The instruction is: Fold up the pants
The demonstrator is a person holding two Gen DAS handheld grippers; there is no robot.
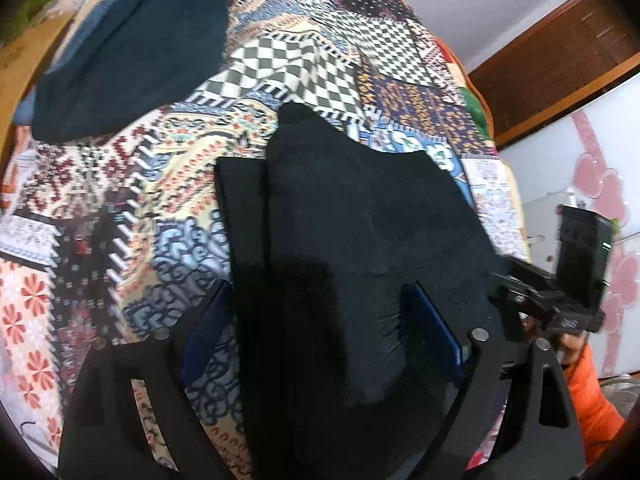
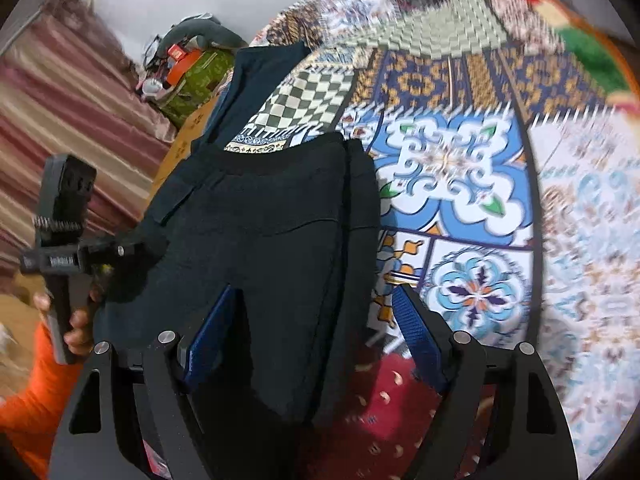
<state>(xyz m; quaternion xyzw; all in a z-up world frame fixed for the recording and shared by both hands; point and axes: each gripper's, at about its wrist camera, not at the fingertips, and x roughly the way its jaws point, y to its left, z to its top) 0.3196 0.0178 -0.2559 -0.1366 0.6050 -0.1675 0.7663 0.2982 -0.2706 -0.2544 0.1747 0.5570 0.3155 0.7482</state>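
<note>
Dark navy pants (image 1: pixel 344 248) lie folded in a thick stack on a patterned bedspread (image 1: pixel 132 184). In the left wrist view my left gripper (image 1: pixel 316 316) is open, its blue pads either side of the stack, and the cloth runs between them. In the right wrist view the pants (image 2: pixel 260 232) fill the middle, waistband at the far end. My right gripper (image 2: pixel 316 316) is open over the stack's right edge; its left pad rests on the cloth, its right pad is over the bedspread (image 2: pixel 452 184). Each gripper shows in the other's view: the right (image 1: pixel 560 280), the left (image 2: pixel 64 248).
A second dark garment (image 1: pixel 132 48) lies spread at the far left of the bed. A brown wooden door (image 1: pixel 560 64) and a white cabinet with pink stickers (image 1: pixel 592 184) stand to the right. A striped curtain (image 2: pixel 60 120) and a green bag (image 2: pixel 196 80) are beyond the bed.
</note>
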